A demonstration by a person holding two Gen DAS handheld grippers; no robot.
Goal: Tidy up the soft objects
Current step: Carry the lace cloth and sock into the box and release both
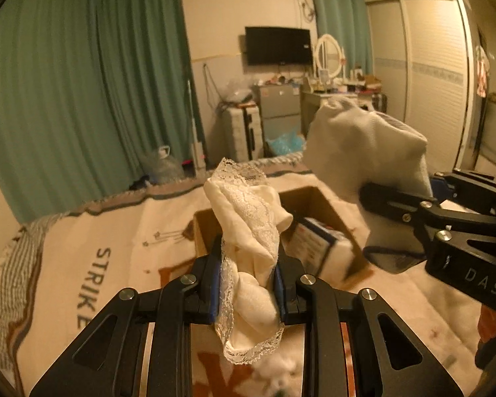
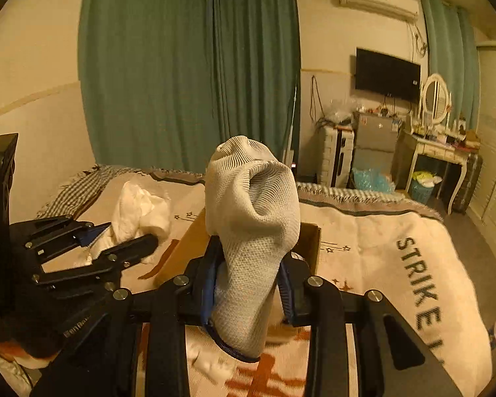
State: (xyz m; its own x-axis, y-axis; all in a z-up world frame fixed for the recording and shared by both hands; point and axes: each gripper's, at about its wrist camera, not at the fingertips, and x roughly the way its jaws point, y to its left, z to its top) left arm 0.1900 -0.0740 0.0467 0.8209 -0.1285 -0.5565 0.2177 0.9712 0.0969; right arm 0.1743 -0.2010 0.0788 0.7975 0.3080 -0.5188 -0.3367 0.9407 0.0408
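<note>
My left gripper (image 1: 248,278) is shut on a cream lace-trimmed cloth (image 1: 248,225) that stands up between its fingers, above the bed. My right gripper (image 2: 248,284) is shut on a grey-white mesh sock (image 2: 251,218) with a dark blue cuff edge. In the left wrist view the right gripper (image 1: 396,228) and the sock (image 1: 363,152) are at the right. In the right wrist view the left gripper (image 2: 119,241) and the cream cloth (image 2: 135,211) are at the left. An open cardboard box (image 1: 317,198) sits on the bed just beyond both grippers; it also shows in the right wrist view (image 2: 188,241).
The bed carries a cream blanket (image 1: 122,244) printed "STRIKE". A white and blue package (image 1: 317,248) lies inside the box. Green curtains (image 1: 82,92), a water jug (image 1: 163,165), a small fridge (image 1: 277,109), a dressing table (image 2: 439,152) and a wardrobe (image 1: 430,76) stand beyond the bed.
</note>
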